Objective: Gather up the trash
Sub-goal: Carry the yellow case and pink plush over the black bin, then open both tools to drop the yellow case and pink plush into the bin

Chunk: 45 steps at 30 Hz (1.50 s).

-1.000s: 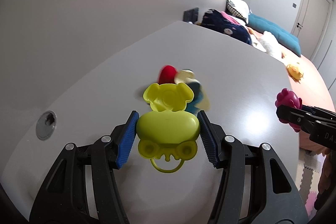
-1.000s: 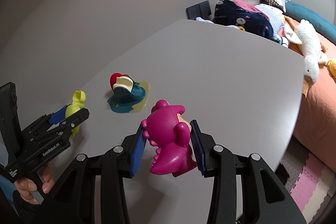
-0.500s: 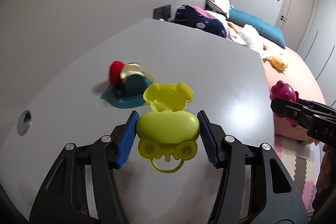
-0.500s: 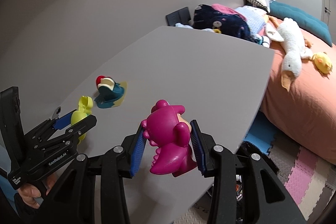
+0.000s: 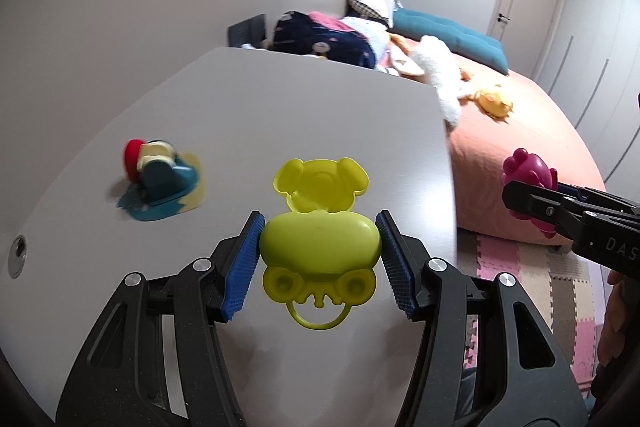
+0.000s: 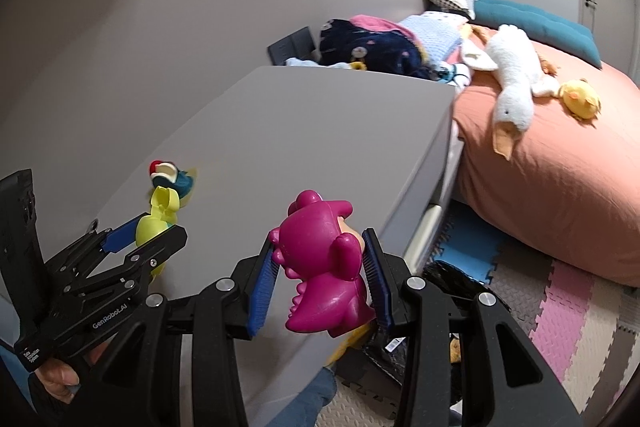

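The left gripper (image 5: 320, 259) was clamped tight on the lime-yellow plastic dog-shaped case (image 5: 320, 247), its blue ribbed pads (image 5: 242, 267) pressed against both flanks of the body, hinged lid flipped up toward 12 o'clock and the ring loop hanging toward 6. In the left wrist view, it was up off the grey tabletop (image 5: 280, 115), no contact with the surface to be seen.

Over on the other side, the right gripper (image 6: 320, 267) pinched the magenta plastic dinosaur-like figure (image 6: 324, 263), pads squeezing it from 9 and 3 o'clock, the figure's head pointing up toward 12. In the right wrist view it hung over the table's near edge, with the foam puzzle mat in pink, cream and grey (image 6: 568, 327) at 4 o'clock below.

Left behind on the table was the small teal, cream and red plastic toy on a yellowish base (image 5: 160, 183), at 10 o'clock from the yellow case and well apart from it, somewhat blurred. A round cable port (image 5: 18, 255) sat in the tabletop out at 9 o'clock.

Beyond the table's far edge, at 2 o'clock, lay the bed with the salmon-orange cover (image 6: 560, 187), a white plush goose (image 6: 512, 83) sprawled on it and a yellow plush chick (image 6: 580, 99) just beside, with a teal bolster cushion (image 6: 536, 19) further back.
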### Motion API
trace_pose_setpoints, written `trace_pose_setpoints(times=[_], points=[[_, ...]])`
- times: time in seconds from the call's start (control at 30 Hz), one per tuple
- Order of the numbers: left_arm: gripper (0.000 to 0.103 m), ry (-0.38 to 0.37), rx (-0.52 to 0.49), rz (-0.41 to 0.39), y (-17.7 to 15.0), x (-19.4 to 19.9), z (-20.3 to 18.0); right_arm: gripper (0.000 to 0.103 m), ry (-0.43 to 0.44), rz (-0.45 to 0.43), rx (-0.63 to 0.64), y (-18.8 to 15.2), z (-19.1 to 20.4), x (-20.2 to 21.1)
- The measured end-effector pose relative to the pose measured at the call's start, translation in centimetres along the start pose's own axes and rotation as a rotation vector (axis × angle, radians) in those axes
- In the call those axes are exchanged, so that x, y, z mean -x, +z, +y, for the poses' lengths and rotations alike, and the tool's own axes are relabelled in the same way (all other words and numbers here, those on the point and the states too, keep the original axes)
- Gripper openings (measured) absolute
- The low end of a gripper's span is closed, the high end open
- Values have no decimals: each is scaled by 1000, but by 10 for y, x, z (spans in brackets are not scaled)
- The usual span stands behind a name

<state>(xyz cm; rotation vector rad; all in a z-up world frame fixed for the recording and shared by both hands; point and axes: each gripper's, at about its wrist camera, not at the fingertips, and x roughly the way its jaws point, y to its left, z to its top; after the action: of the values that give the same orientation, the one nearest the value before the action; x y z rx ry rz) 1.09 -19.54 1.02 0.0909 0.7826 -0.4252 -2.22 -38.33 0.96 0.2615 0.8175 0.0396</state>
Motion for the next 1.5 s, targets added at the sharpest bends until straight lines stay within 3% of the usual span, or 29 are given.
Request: trace_pose_setpoints(times=[0.7, 1.13, 1.17, 1.2, 1.23, 1.33, 1.5], points=[[56, -144, -163, 15, 9, -11, -110, 43, -123, -48, -155, -24, -101, 54], [57, -225, -279, 80, -5, -36, -168, 43, -186, -31, -256, -41, -157, 63], [61, -232, -293, 96, -7, -38, -172, 43, -196, -20, -258, -42, -158, 62], [80, -232, -315, 122, -10, -43, -177, 51, -210, -8, -258, -41, -160, 60], [97, -220, -333, 130, -13, -44, -180, 67, -227, -4, -268, -41, -163, 58], [97, -148, -394, 109, -20, -47, -187, 72, -282, -22, -296, -43, -172, 59], [97, -156, -369, 129, -21, -51, -182, 72, -282, -16, -292, -45, -175, 55]])
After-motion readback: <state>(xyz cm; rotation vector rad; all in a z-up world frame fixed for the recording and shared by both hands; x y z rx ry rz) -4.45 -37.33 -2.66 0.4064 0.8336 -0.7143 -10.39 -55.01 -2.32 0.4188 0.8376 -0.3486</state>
